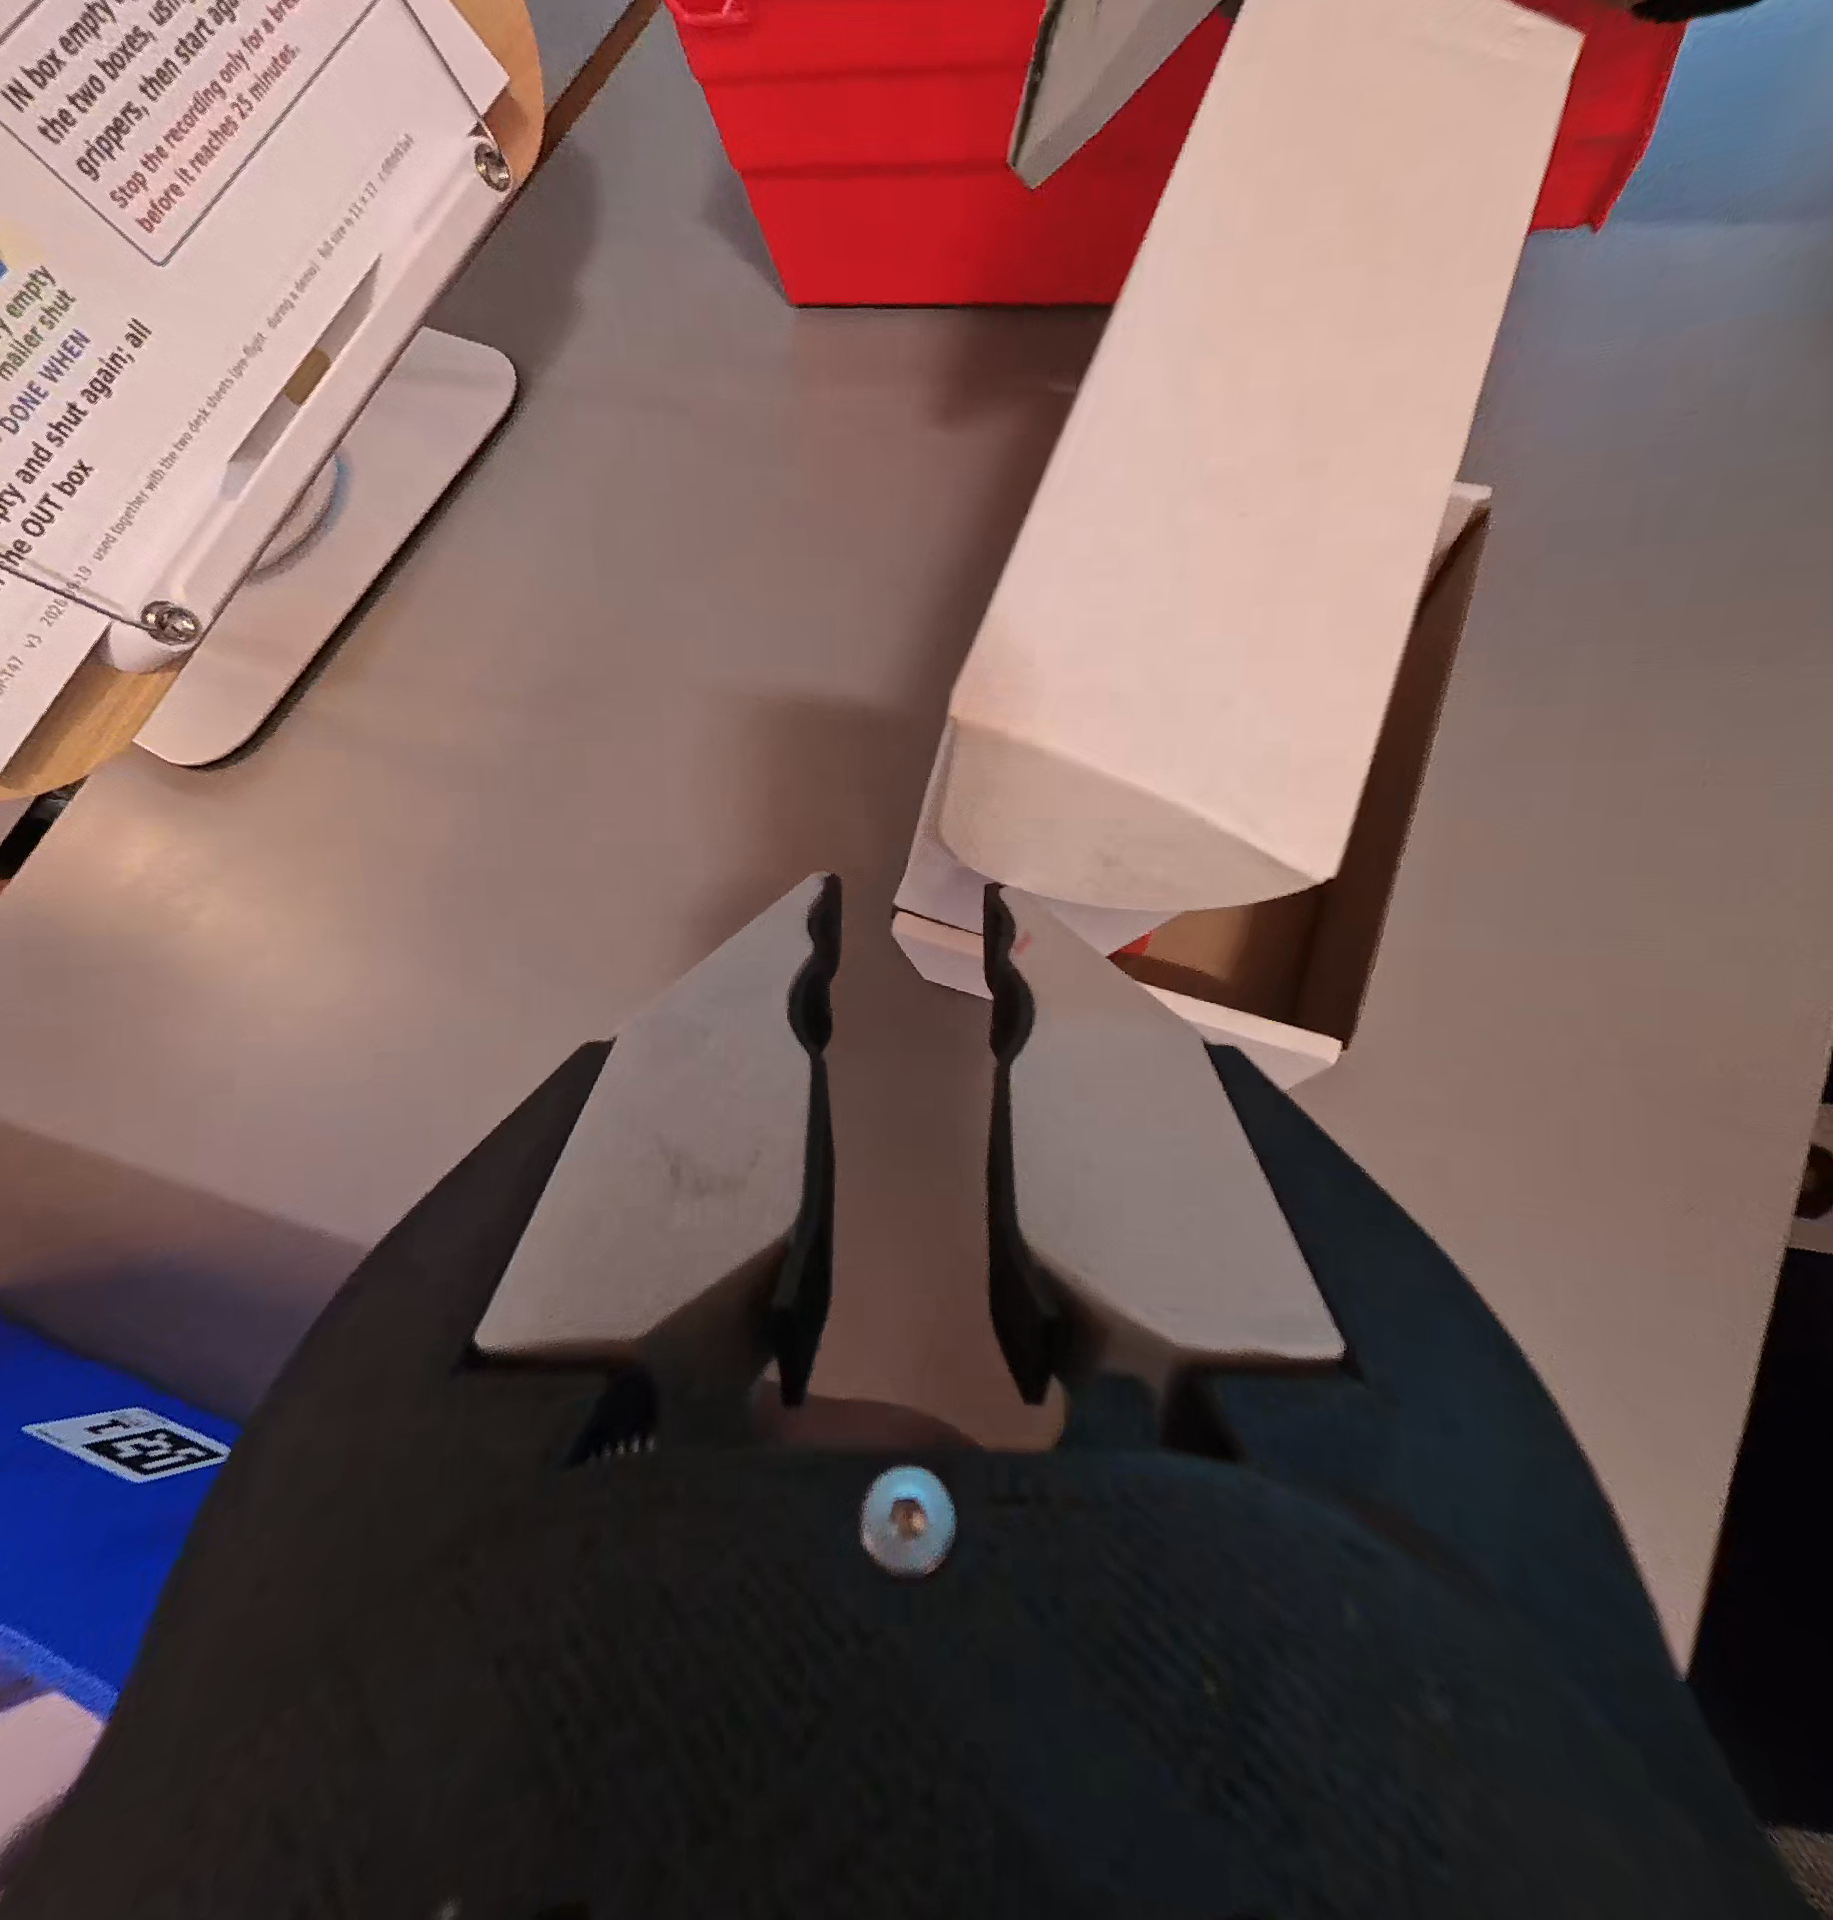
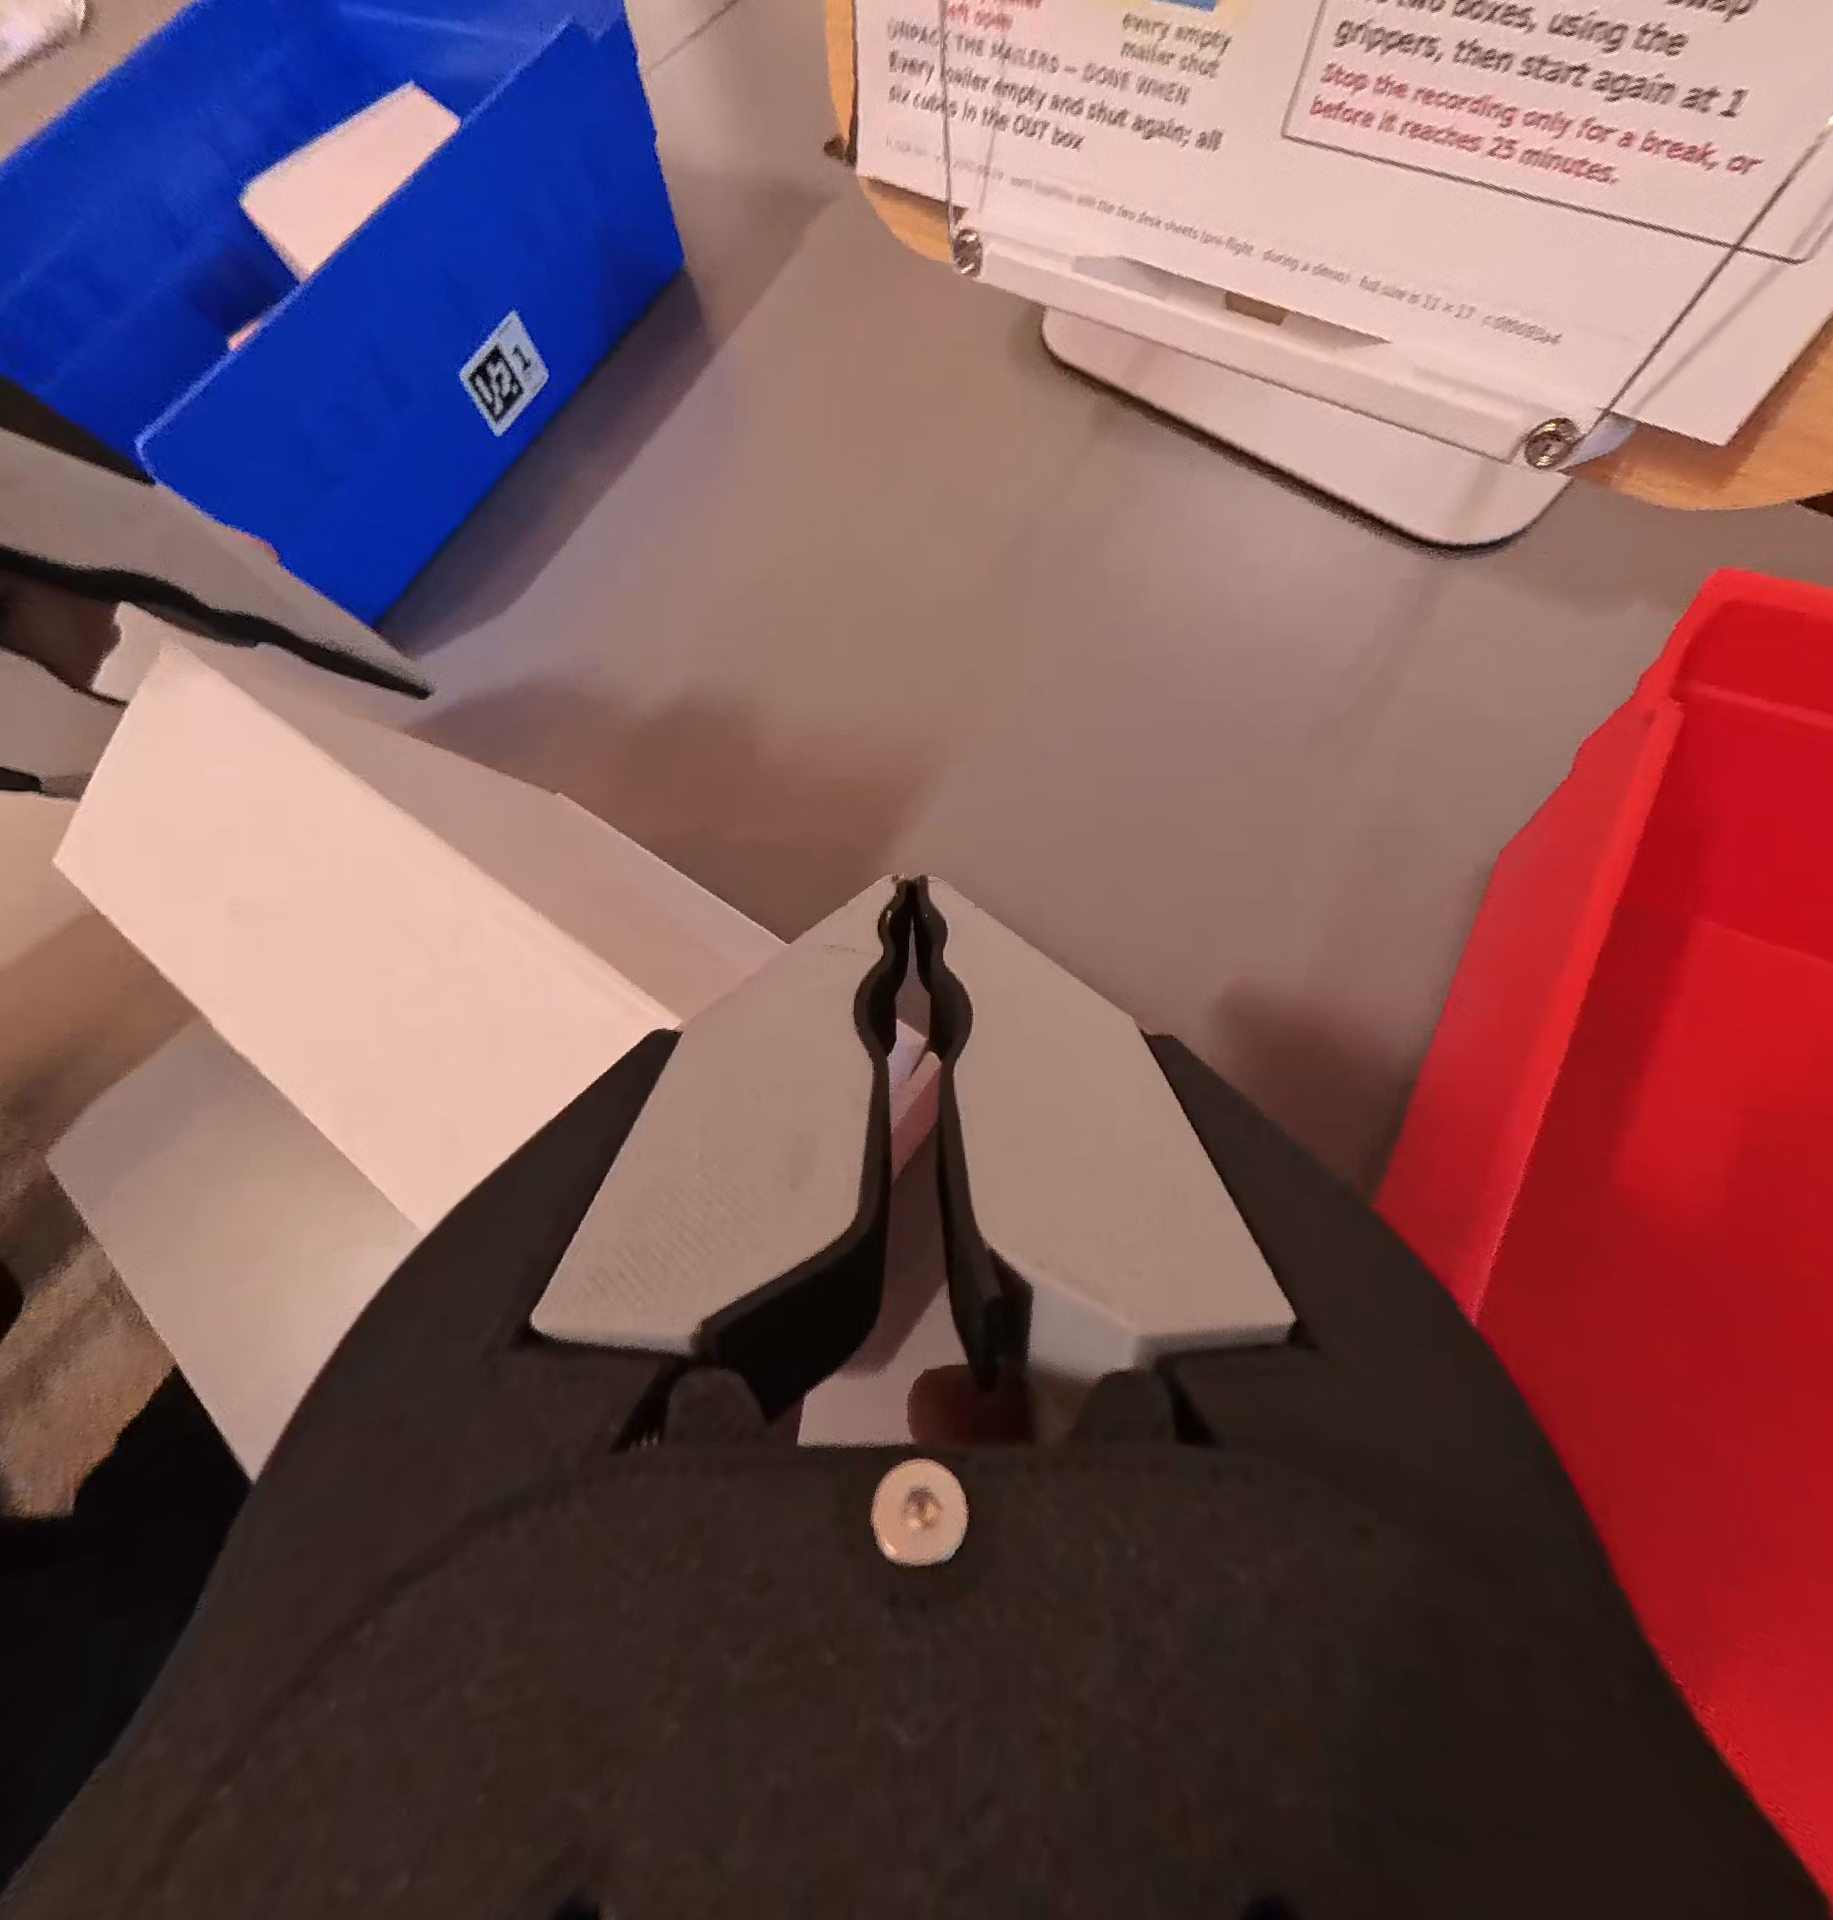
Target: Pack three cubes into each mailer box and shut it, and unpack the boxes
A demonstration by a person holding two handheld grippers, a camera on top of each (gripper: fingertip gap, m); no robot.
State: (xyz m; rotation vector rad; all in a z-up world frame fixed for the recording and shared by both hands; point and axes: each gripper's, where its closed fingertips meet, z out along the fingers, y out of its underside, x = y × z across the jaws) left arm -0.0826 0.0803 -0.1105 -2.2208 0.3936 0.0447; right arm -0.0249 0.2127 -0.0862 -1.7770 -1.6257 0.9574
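The white cardboard mailer box (image 1: 1296,1023) lies on the grey desk (image 1: 600,831) between the red plastic bin (image 1: 891,187) and the blue plastic bin (image 2: 392,343), with its long white cardboard lid (image 1: 1276,447) raised at a slant over the brown inside. The right gripper (image 2: 913,883) has its fingers pressed together at the tips on the far edge of that lid, a sliver of white card showing in the slot between them, so it appears to carry the flap. The left gripper (image 1: 912,894) hovers at the near corner of the box with its fingers parted and nothing between them; the right-hand finger touches or nearly touches the white front wall. A hint of red shows under the lid's rounded tuck flap, possibly a cube, but the contents are otherwise hidden. Whether the lid is being opened or shut cannot be told. Either way, the step goes best if the left gripper steadies the box's front wall so the light carton does not slide or tip, while the right swings the lid along its hinge arc rather than pulling sideways, keeping the side flaps clear of the walls.
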